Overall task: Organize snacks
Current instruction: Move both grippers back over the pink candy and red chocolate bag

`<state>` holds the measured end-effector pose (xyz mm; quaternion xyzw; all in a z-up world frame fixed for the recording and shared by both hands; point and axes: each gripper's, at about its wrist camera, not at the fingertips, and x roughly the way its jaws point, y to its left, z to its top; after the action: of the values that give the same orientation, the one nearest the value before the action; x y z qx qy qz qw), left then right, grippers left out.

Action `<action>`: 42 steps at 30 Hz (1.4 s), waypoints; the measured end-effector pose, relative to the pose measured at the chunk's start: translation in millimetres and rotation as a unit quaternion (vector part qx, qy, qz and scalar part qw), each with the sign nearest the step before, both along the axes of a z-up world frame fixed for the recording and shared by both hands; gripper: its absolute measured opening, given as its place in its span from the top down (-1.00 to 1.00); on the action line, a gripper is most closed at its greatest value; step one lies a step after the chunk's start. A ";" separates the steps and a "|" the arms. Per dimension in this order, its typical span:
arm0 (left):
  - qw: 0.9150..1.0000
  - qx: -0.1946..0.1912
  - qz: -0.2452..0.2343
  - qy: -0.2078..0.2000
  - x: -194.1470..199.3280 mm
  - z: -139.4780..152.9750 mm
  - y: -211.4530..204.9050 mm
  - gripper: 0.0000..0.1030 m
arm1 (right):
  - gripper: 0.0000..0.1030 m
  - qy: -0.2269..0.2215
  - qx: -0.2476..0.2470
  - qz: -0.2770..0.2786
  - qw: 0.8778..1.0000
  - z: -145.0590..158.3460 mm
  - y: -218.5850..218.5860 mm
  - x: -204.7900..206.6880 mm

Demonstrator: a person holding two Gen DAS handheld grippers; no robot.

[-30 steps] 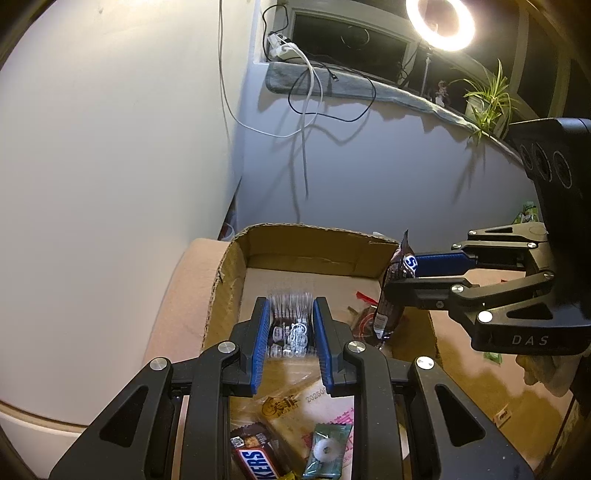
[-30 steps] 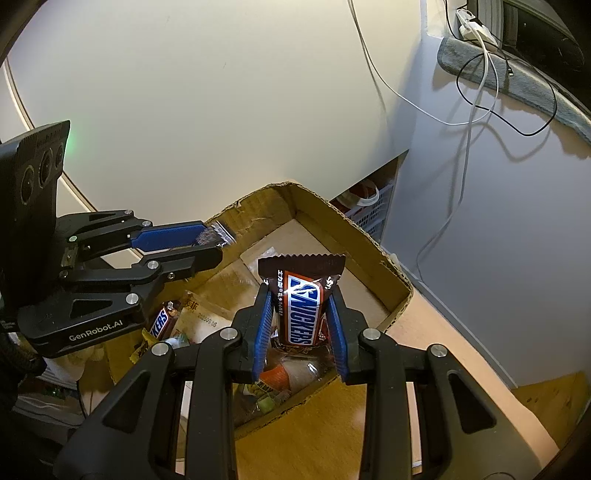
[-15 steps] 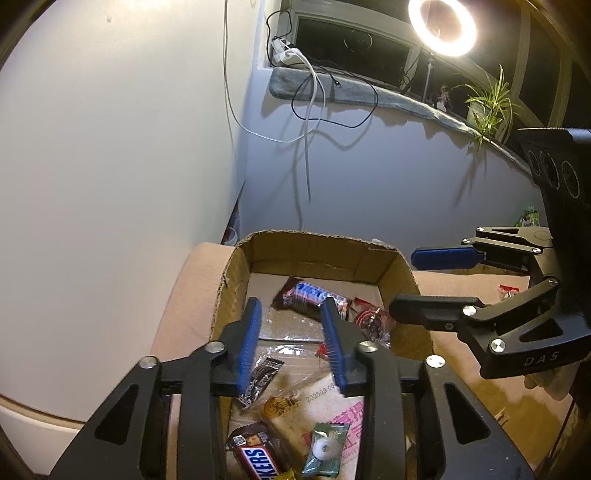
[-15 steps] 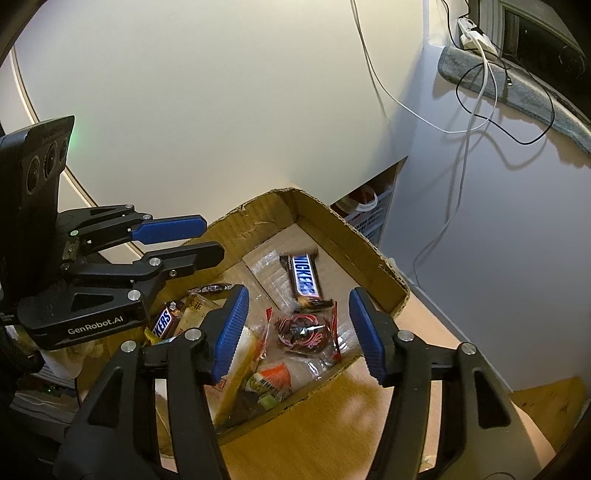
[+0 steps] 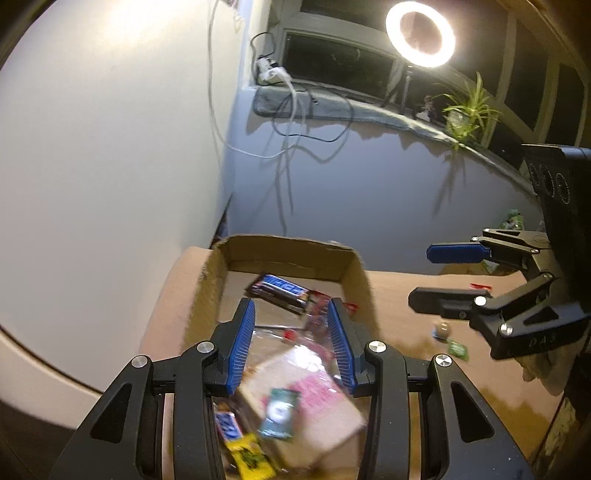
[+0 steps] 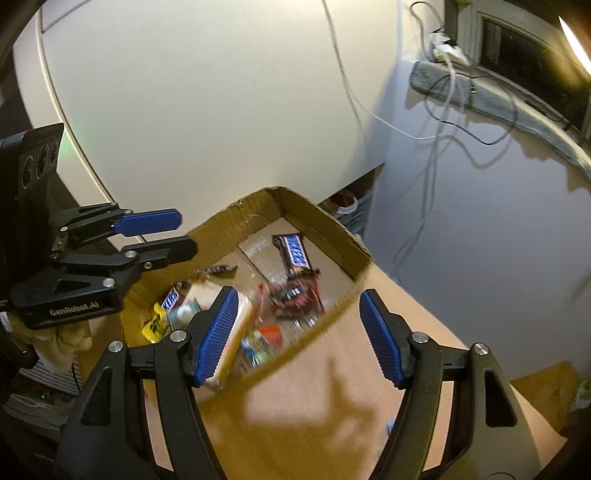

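Note:
An open cardboard box (image 5: pixel 288 245) (image 6: pixel 317 218) stands on the tan table against the wall. Inside it a Snickers bar (image 5: pixel 280 291) (image 6: pixel 295 254) lies flat near the far end, beside a red-and-black packet (image 6: pixel 295 295). A second Snickers (image 5: pixel 229 424), a green packet (image 5: pixel 279 408) and a yellow one (image 5: pixel 251 458) lie nearer, blurred. My left gripper (image 5: pixel 290 310) (image 6: pixel 188 233) hangs open above the box with nothing between its pads. My right gripper (image 6: pixel 298 295) (image 5: pixel 421 275) is over the box's right rim, its jaws opening wide and empty.
Bare tan table (image 5: pixel 406 369) stretches right of the box, with a small round sweet (image 5: pixel 441 330) and a green wrapper (image 5: pixel 458 349) on it. White cables (image 5: pixel 291 122) hang down the wall behind. A ring light (image 5: pixel 420 34) and a plant (image 5: pixel 465 114) stand on the sill.
The right gripper let go of the Snickers bar and the left let go of a clear packet; both now lie in the box. Both grippers opened, then rose and drew back.

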<state>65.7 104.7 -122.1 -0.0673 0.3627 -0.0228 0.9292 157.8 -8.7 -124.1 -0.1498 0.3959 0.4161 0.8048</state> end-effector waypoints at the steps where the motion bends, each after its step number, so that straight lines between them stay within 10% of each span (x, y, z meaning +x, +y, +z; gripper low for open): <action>1: 1.000 -0.002 -0.006 -0.002 -3.9 1.7 -6.6 0.24 | -0.38 -0.001 0.001 -0.005 1.000 2.1 -10.8 -3.5; 20: 0.986 -0.017 -0.158 0.052 -30.7 -29.7 -147.9 0.24 | -0.48 0.014 -0.042 -0.122 0.992 -25.9 -206.4 -10.7; 42: 0.934 0.092 -0.320 0.133 -51.3 -90.0 -238.0 0.24 | -0.70 0.078 -0.032 -0.200 0.976 -83.3 -265.1 30.7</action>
<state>14.4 -133.2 -212.1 0.1357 0.4856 -0.2761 0.8182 188.5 -273.8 -207.5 -0.0600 0.4927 0.2439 0.8331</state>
